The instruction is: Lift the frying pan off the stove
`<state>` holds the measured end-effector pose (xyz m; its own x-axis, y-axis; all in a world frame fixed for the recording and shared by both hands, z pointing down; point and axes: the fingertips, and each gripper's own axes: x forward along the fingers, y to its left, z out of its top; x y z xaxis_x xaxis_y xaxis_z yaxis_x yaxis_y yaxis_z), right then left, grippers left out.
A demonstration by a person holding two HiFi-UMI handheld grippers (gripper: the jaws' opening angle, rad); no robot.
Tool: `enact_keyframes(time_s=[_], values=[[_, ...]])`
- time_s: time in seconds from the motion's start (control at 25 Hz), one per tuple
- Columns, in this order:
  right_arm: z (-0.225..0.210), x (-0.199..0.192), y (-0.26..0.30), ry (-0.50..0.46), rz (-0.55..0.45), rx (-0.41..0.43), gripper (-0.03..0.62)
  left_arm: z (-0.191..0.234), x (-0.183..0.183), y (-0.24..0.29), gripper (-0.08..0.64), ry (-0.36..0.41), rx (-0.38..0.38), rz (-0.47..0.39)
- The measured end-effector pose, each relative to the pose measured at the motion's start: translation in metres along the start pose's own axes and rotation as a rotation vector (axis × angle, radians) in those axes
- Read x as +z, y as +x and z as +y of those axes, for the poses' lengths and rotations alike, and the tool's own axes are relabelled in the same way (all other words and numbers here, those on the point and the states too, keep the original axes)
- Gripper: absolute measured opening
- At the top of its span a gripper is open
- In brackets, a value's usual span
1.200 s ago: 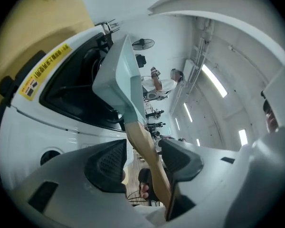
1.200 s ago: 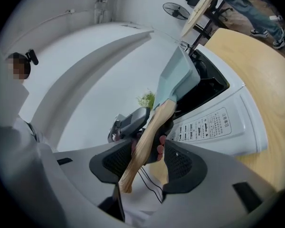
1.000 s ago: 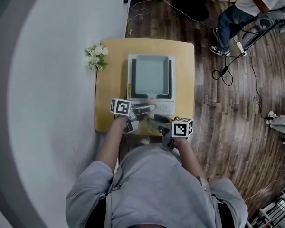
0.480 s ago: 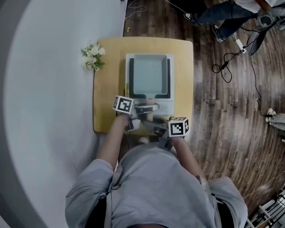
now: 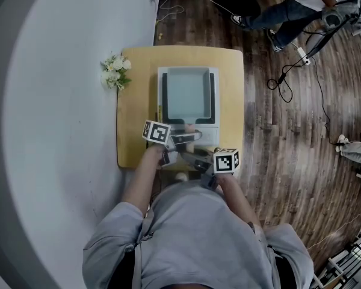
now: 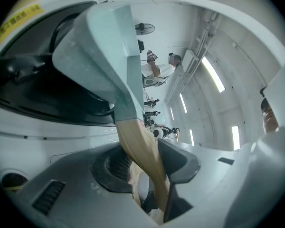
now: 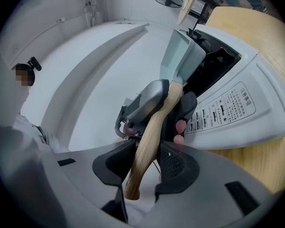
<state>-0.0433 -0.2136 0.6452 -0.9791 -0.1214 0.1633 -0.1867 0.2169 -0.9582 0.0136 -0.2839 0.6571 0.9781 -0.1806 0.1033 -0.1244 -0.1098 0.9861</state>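
- The grey two-jaw left gripper (image 5: pixel 183 138) sits over the worktop's near edge and points right. Its jaws are closing around a pale wooden handle (image 6: pixel 138 146), the pads seemingly not yet pressing.
- The grey right gripper (image 5: pixel 192 156), just beside it, points left. Its jaws are closing on the same handle.
- The bare left forearm (image 5: pixel 141 174) and right forearm (image 5: pixel 237 196) angle inward.

place: indoor test or recording room dressed as a cooking corner, not a home kitchen. evidence:
- one small wooden counter (image 5: pixel 132 131) set against a bare white wall (image 5: pixel 66 131)
- a single portable stove (image 5: pixel 208 135) with a printed control panel, standing on the counter
- a bunch of white flowers (image 5: pixel 114 73) at the counter's edge
- dark plank floor (image 5: pixel 277 143) crossed by loose cables (image 5: pixel 283 77)
- a second person (image 5: pixel 280 11) among equipment
- wall fan (image 6: pixel 145 28)
- long ceiling strip lights (image 6: pixel 213 74)
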Motion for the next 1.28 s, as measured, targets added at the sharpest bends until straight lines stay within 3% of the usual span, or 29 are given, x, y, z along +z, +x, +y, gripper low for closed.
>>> enact_keyframes(time_s=[0.2, 0.6, 1.28], values=[[0.005, -0.003, -0.004, -0.036, 0.004, 0.0, 0.129, -0.008, -0.003, 0.001, 0.153, 0.037, 0.026, 0.001], [0.028, -0.019, -0.004, -0.154, 0.021, 0.032, 0.127, -0.033, -0.018, -0.01, 0.152, 0.184, 0.082, 0.014], [0.089, -0.102, -0.029, -0.36, -0.051, 0.06, 0.126, -0.103, -0.109, -0.027, 0.153, 0.402, 0.072, 0.015]])
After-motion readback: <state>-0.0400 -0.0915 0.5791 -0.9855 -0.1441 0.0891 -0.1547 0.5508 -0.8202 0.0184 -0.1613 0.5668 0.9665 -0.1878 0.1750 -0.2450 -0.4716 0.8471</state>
